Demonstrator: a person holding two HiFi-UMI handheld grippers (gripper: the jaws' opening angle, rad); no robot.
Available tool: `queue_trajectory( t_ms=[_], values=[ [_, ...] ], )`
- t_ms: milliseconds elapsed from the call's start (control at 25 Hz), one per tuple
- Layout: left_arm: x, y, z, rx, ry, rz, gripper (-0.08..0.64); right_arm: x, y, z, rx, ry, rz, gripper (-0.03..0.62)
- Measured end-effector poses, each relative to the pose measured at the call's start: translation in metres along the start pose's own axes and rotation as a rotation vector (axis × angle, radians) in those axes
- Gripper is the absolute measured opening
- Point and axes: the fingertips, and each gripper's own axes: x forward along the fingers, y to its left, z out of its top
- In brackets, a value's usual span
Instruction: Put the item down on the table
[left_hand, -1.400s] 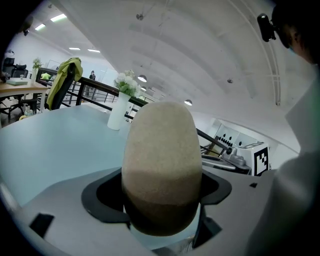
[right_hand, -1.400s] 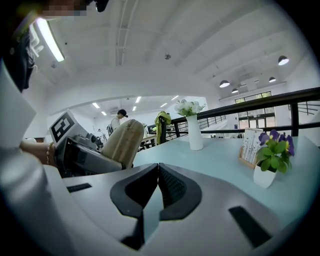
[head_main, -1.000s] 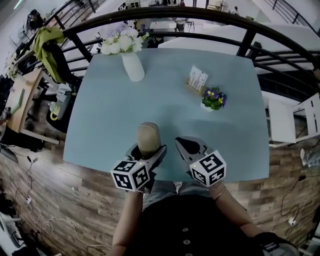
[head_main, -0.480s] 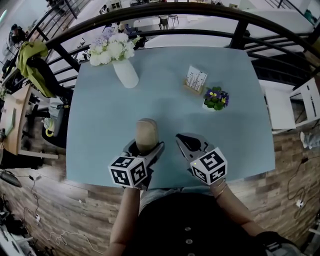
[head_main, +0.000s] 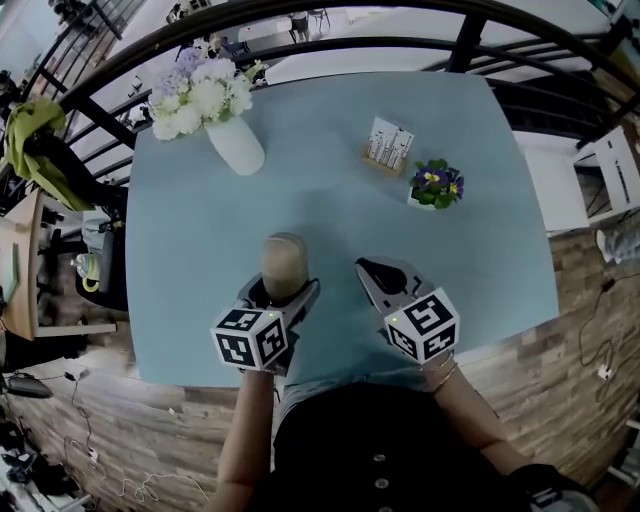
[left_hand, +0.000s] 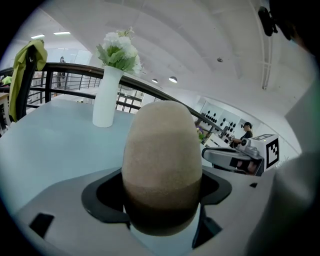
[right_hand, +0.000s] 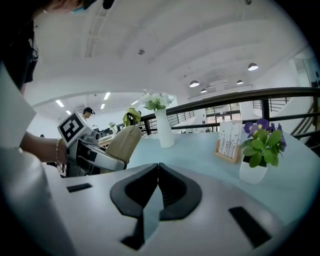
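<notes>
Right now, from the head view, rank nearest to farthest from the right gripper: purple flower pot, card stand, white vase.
1. Purple flower pot, ahead and right of the right gripper.
2. Card stand, just beyond the pot.
3. White vase, far back left.

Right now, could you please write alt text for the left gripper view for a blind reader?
The left gripper is shut on a tan, egg-shaped item at centre. Behind it lies a pale blue table with a white vase of flowers.

Beige item (head_main: 284, 262), light blue table (head_main: 330, 210)
</notes>
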Motion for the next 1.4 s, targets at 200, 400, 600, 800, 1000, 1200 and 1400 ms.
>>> queue_trajectory(
  t_ms=[200,400,600,800,1000,1200,1400],
  values=[
    [0.012,0.015,-0.003,0.054,0.053,-0.005,0.394,0.009,-0.004,-0.007,0.026,0.010,-0.041,0.008],
    [0.024,0.029,-0.012,0.220,0.160,0.013,0.394,0.015,-0.002,-0.016,0.045,0.032,-0.066,0.008],
    [0.035,0.036,-0.030,0.410,0.301,-0.017,0.394,0.018,-0.001,-0.018,0.041,0.042,-0.093,0.008],
    [0.046,0.039,-0.039,0.498,0.375,-0.059,0.394,0.023,-0.003,-0.024,0.058,0.050,-0.115,0.008],
    [0.058,0.038,-0.043,0.558,0.418,-0.089,0.394,0.024,-0.004,-0.034,0.083,0.063,-0.132,0.008],
    [0.068,0.035,-0.043,0.586,0.458,-0.106,0.394,0.023,-0.008,-0.040,0.103,0.075,-0.144,0.008],
    [0.076,0.030,-0.043,0.611,0.488,-0.124,0.394,0.021,-0.013,-0.045,0.126,0.088,-0.144,0.008]
  ],
)
